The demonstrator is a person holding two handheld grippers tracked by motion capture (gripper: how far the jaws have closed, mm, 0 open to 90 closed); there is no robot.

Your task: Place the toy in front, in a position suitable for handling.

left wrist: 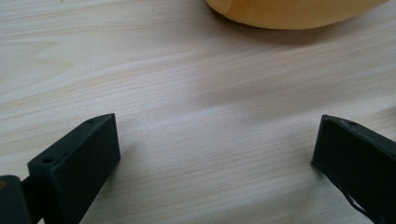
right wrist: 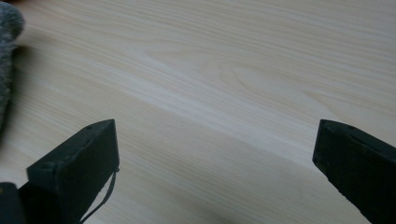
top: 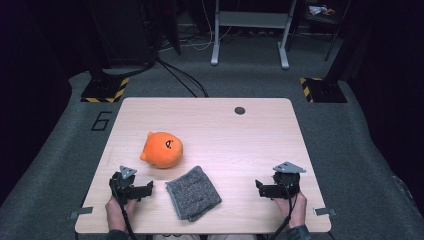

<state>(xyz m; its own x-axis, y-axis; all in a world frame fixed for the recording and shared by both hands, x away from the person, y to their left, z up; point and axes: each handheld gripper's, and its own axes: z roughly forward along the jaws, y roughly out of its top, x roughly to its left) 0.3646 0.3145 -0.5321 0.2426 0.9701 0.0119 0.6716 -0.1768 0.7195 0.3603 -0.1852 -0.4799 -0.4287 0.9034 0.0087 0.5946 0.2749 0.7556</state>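
Between both gaping grippers, grey cloth [top: 193, 193] untouched.

Table brightly lit — dark surroundings, soft shadows.

Round plush toy [top: 161, 149]: orange, black face markings. Folded knitted cloth [top: 193, 193]: speckled grey. Wooden surface [top: 240, 140]: pale, streaked grain. Hand-held grippers: black.

In my left gripper view the orange plush [left wrist: 294, 11] is cut off by the top edge, so I get just its underside. In my right gripper view the grey cloth [right wrist: 7, 56] runs off the left edge, blurred. The plush's face [top: 169, 145] is too small to read from above.
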